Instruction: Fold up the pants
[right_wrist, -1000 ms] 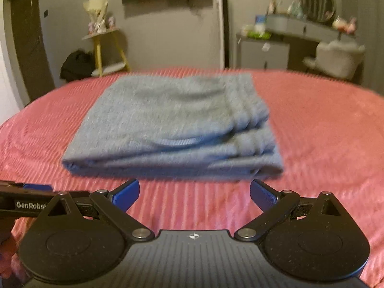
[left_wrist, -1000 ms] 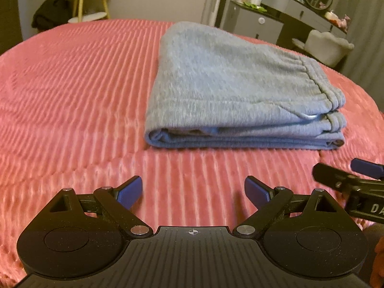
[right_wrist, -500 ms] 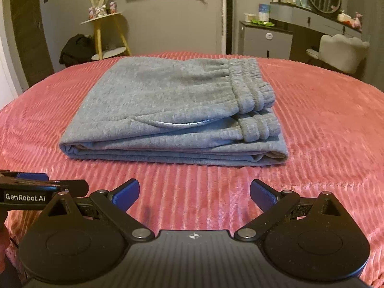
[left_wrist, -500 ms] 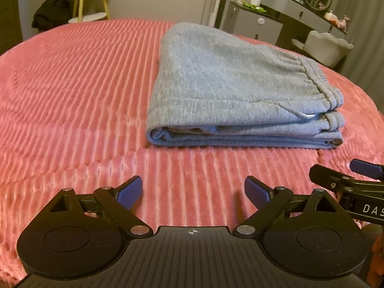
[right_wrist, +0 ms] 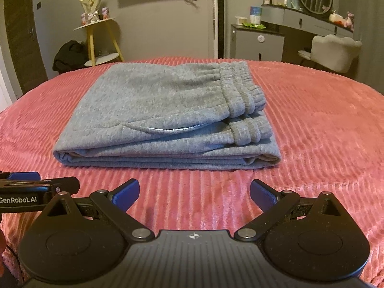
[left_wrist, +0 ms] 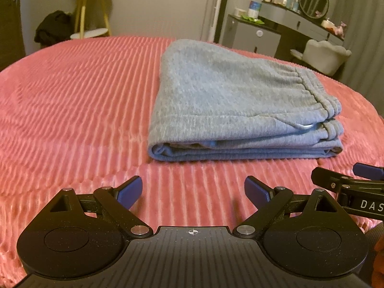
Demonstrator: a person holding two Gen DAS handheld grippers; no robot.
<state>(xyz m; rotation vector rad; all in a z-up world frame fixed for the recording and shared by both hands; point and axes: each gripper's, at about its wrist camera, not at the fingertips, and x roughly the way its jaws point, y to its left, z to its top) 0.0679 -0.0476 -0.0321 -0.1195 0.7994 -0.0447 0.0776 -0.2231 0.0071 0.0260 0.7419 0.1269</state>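
Grey pants (right_wrist: 165, 115) lie folded in a compact stack on the pink ribbed bedspread (right_wrist: 324, 129), waistband to the right. Left gripper (left_wrist: 193, 189) and right gripper (right_wrist: 194, 192) hover side by side near the stack's front edge; both have jaws spread wide, gripping nothing, clear of the fabric.

1. Your left gripper (left_wrist: 193, 189) is level and pointed forward, its two blue-tipped fingers (left_wrist: 130, 189) spread wide with nothing between them.
2. Your right gripper (right_wrist: 195, 192) matches that pose, its blue fingers (right_wrist: 262, 193) also far apart and holding nothing.
3. The two grippers sit side by side, close together: each one's tip shows at the edge of the other's camera view, the right one (left_wrist: 348, 184) from the left wrist and the left one (right_wrist: 36, 182) from the right.
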